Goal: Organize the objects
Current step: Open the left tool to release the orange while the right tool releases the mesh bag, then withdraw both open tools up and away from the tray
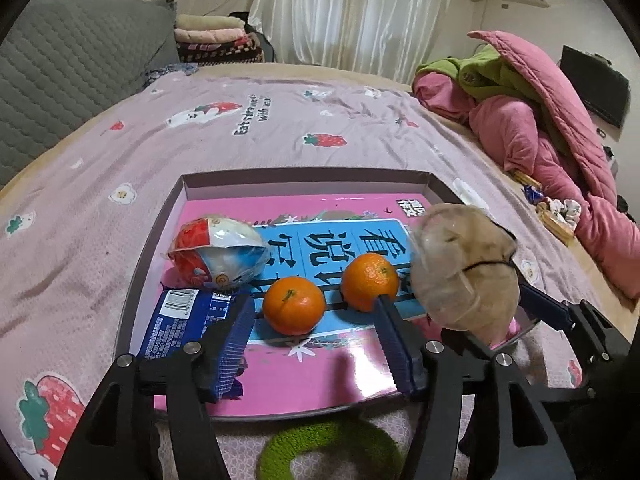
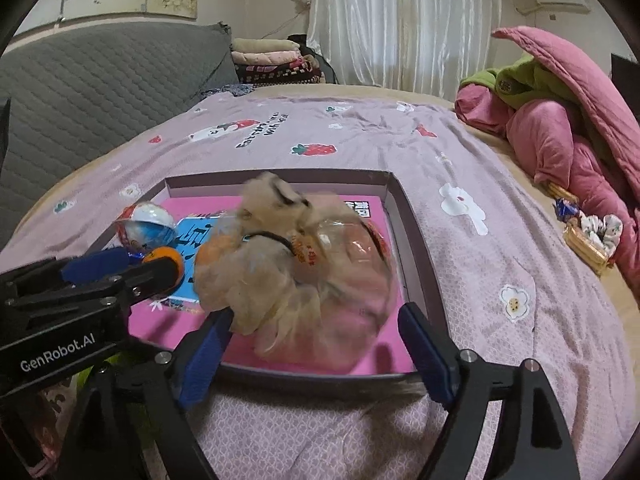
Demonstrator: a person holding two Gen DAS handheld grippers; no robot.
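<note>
Tray (image 1: 160,216) beside gripper (image 2: 52,280) lettered "GenRobot.AI".

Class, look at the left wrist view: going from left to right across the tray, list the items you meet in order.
Blue snack packet → red, white and blue wrapped ball → first orange → second orange → blurred beige bag in clear wrap.
</note>
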